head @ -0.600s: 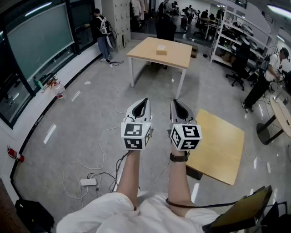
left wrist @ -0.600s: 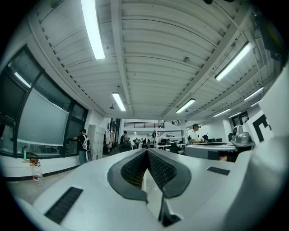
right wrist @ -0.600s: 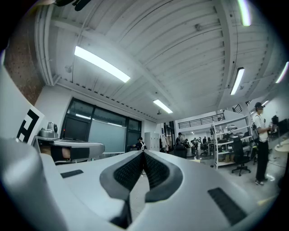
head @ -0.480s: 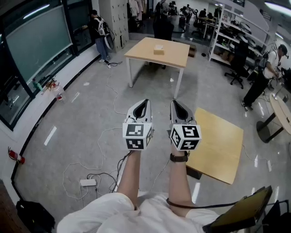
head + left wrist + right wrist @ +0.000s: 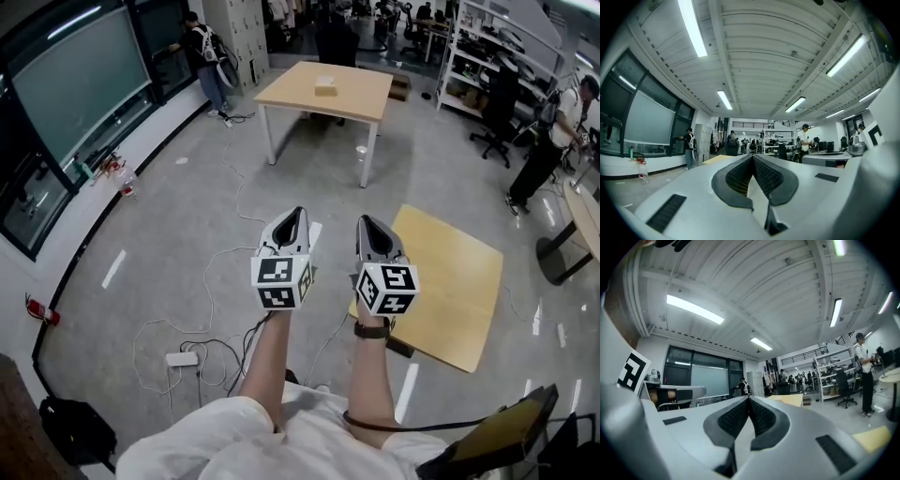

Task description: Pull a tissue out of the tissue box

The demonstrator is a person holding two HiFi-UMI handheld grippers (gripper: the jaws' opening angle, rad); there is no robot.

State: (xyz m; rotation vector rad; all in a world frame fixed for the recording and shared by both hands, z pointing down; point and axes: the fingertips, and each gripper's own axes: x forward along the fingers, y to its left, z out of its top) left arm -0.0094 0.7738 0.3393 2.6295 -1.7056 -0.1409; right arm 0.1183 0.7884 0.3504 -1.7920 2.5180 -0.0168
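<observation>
Wooden table [image 5: 362, 95], tissue box [image 5: 325, 85], grey floor [image 5: 187, 225]

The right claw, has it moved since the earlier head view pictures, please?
Yes, slightly: against the far corner of the wooden board, the right claw now sits lower in view.

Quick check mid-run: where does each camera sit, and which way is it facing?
Head view: on the person's head, facing down: floor, forearms, left gripper, right gripper, table ahead.
Left gripper view: on left gripper, level along its shut fingers toward that table.
Right gripper view: likewise on right gripper.
Shared: the table, in all three.
</observation>
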